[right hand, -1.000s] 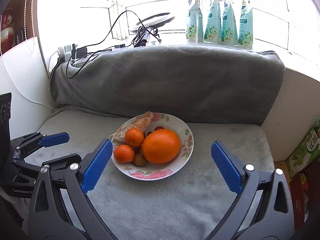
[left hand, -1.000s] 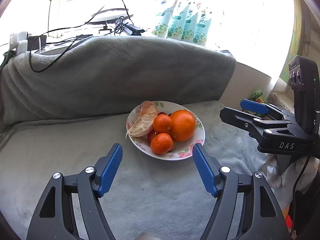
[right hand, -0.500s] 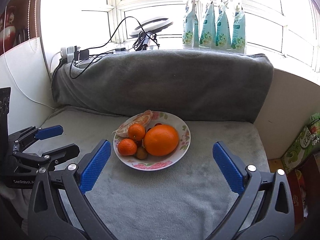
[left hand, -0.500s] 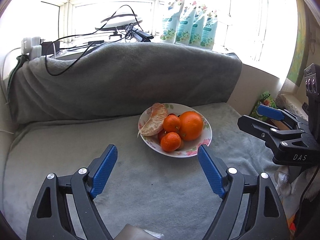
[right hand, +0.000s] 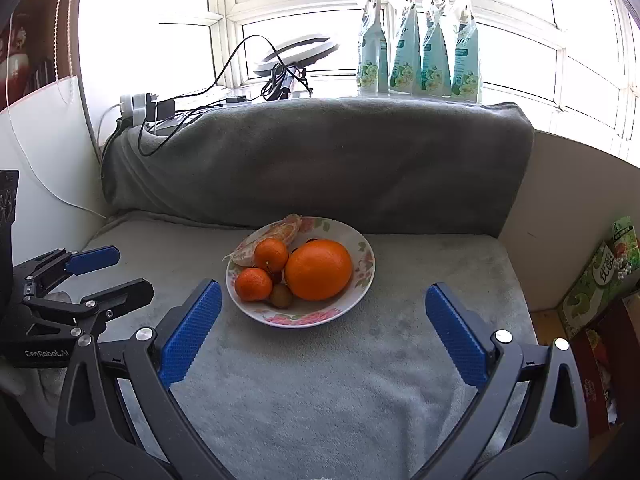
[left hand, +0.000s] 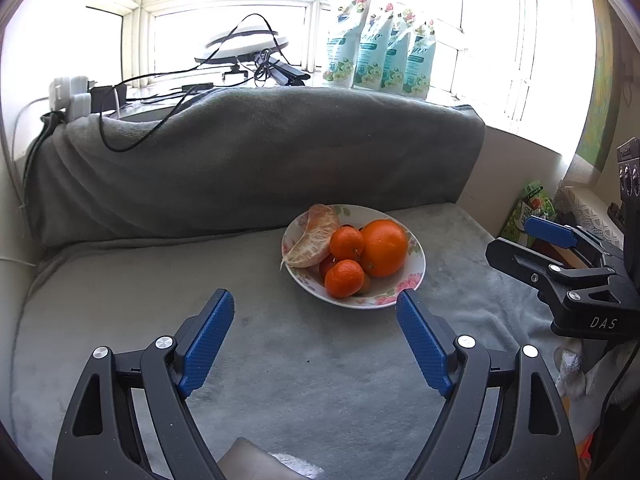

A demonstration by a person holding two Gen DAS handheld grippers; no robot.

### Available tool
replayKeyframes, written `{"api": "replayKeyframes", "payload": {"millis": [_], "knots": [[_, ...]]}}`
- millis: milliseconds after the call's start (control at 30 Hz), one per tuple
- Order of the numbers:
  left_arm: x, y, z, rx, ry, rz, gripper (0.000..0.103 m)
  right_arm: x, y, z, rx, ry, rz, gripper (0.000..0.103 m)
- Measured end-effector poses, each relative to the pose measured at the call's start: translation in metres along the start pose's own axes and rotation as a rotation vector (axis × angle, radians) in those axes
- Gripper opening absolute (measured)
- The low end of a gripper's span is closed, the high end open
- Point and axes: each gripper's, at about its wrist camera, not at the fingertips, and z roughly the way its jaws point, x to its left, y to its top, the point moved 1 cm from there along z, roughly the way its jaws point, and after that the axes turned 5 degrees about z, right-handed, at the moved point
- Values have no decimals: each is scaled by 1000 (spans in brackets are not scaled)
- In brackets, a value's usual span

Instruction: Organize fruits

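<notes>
Since the earlier frame both grippers have drawn back from the floral bowl (right hand: 362,280), and the left gripper (left hand: 316,344) has just spread its jaws wider, empty. The right gripper (right hand: 322,332) gapes empty too. All fruit, including the large orange (right hand: 318,269), sits in the bowl, so sorting looks finished.

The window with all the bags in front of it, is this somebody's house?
Probably a home: a wide bright window, a seat under a grey fleece blanket, and a floral china plate of oranges.
</notes>
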Motion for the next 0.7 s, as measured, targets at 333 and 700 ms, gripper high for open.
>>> {"api": "replayKeyframes", "payload": {"millis": [333,700], "knots": [[-2,0,-6,-11,13,12,84,-3,-3,-1,6,-6,10,103],[-2,-1,-7,-14,15,14,84,-3,-8,-4,18,-15,22,103]]}}
